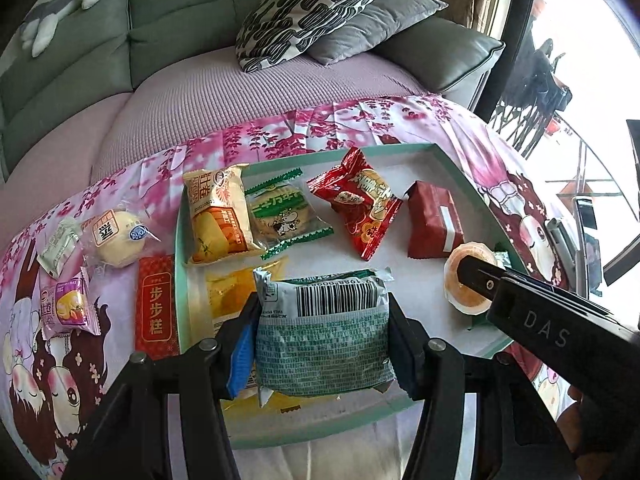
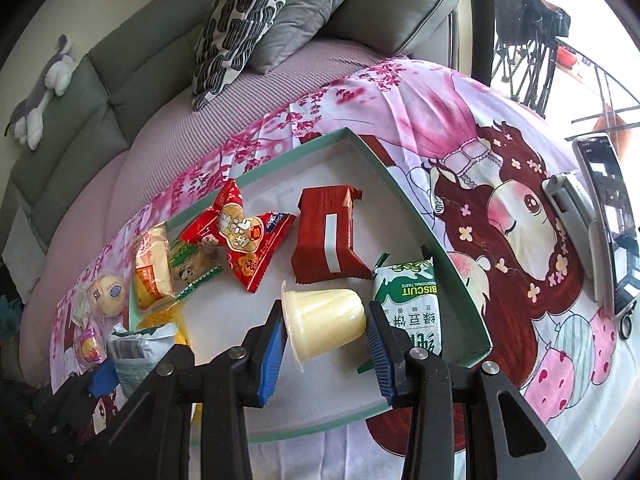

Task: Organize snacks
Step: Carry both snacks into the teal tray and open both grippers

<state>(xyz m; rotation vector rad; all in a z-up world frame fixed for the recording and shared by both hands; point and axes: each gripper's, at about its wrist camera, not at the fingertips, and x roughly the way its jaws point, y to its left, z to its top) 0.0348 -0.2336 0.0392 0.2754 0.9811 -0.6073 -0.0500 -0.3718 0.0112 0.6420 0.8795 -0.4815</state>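
A teal-rimmed tray (image 1: 178,248) (image 2: 420,216) lies on the pink cloth and holds several snacks. My left gripper (image 1: 322,336) is shut on a green-white snack packet (image 1: 320,332) over the tray's near left part; the packet also shows in the right wrist view (image 2: 136,348). My right gripper (image 2: 326,328) is shut on a yellow jelly cup (image 2: 324,322), held on its side over the tray's near right part; the cup shows in the left wrist view (image 1: 466,280). A green biscuit packet (image 2: 412,304) lies just right of the cup.
In the tray lie a yellow cake packet (image 1: 220,216), a green cow packet (image 1: 284,212), a red packet (image 1: 360,204) and a dark red packet (image 1: 434,220). Left of the tray lie a round bun (image 1: 118,236), a red bar (image 1: 154,308) and a purple packet (image 1: 68,308). A phone (image 2: 608,216) stands at right.
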